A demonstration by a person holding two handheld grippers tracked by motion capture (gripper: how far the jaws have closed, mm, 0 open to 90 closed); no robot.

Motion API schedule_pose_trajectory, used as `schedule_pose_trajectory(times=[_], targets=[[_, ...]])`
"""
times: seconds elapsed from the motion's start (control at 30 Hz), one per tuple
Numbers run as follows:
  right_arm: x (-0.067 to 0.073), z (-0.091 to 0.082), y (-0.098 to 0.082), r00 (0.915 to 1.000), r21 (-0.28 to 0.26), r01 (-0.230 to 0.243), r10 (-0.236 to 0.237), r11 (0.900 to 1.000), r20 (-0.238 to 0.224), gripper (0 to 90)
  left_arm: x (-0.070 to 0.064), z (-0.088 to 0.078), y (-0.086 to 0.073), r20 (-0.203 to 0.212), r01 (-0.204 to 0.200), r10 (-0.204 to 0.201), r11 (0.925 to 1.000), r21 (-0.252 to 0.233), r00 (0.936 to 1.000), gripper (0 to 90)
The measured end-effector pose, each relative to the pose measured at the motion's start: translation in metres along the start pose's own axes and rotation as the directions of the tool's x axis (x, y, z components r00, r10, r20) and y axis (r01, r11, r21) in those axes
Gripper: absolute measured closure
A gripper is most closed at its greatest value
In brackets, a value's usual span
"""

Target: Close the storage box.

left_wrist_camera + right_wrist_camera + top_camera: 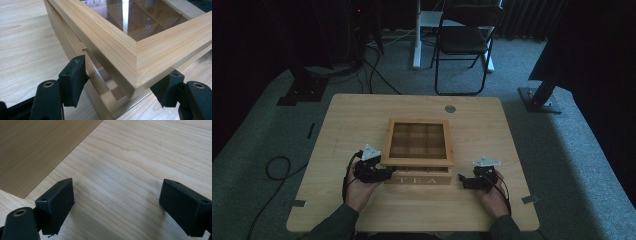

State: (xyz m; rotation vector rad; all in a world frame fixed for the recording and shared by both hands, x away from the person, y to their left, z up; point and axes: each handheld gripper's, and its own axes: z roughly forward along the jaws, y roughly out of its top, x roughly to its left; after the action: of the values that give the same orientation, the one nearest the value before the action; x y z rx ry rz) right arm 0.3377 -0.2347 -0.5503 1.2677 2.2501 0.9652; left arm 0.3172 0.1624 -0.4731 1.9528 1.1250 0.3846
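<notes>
The wooden tea box [417, 159] sat near the middle of the tabletop [352, 112], nearer its front edge, with bare wood on every side. Its glass-paned lid [140, 47] was raised slightly off the base, showing a gap beneath. Empty compartments showed through the glass. The left hand-held gripper [387, 172] straddled the box's front left corner, jaws spread around the lid corner; whether they pressed it I could not tell. The right hand-held gripper [463, 180] lay released just right of the box.

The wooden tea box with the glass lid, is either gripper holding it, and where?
The left gripper straddles the raised lid's near corner; whether it pinches cannot be told. The right gripper holds nothing.
</notes>
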Motion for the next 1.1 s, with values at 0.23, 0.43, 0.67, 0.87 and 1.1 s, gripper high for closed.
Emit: schedule_pose_trajectory(times=[0.23, 0.43, 0.67, 0.87, 1.1], targets=[[0.000, 0.000, 0.000, 1.0000, 0.000, 0.000, 0.000, 1.000, 0.000, 12.1, 0.007, -0.002, -0.010, 0.003, 0.025, -0.025, 0.9995, 0.021, 0.9997, 34.3], [0.000, 0.000, 0.000, 1.0000, 0.000, 0.000, 0.000, 1.000, 0.000, 12.1, 0.006, -0.001, -0.013, 0.000, 0.020, -0.020, 0.9995, 0.023, 0.9998, 34.5], [0.000, 0.000, 0.000, 1.0000, 0.000, 0.000, 0.000, 1.000, 0.000, 12.1, 0.006, -0.004, -0.015, 0.004, 0.020, -0.020, 0.9997, 0.016, 0.9998, 34.5], [0.000, 0.000, 0.000, 1.0000, 0.000, 0.000, 0.000, 1.000, 0.000, 12.1, 0.005, -0.006, -0.018, 0.016, 0.003, -0.003, 0.9999, 0.016, 0.9999, 34.5], [0.000, 0.000, 0.000, 1.0000, 0.000, -0.001, 0.001, 1.000, 0.000, 12.1, 0.001, -0.006, -0.024, 0.023, -0.030, 0.029, 0.9985, 0.046, 0.9993, 36.6]])
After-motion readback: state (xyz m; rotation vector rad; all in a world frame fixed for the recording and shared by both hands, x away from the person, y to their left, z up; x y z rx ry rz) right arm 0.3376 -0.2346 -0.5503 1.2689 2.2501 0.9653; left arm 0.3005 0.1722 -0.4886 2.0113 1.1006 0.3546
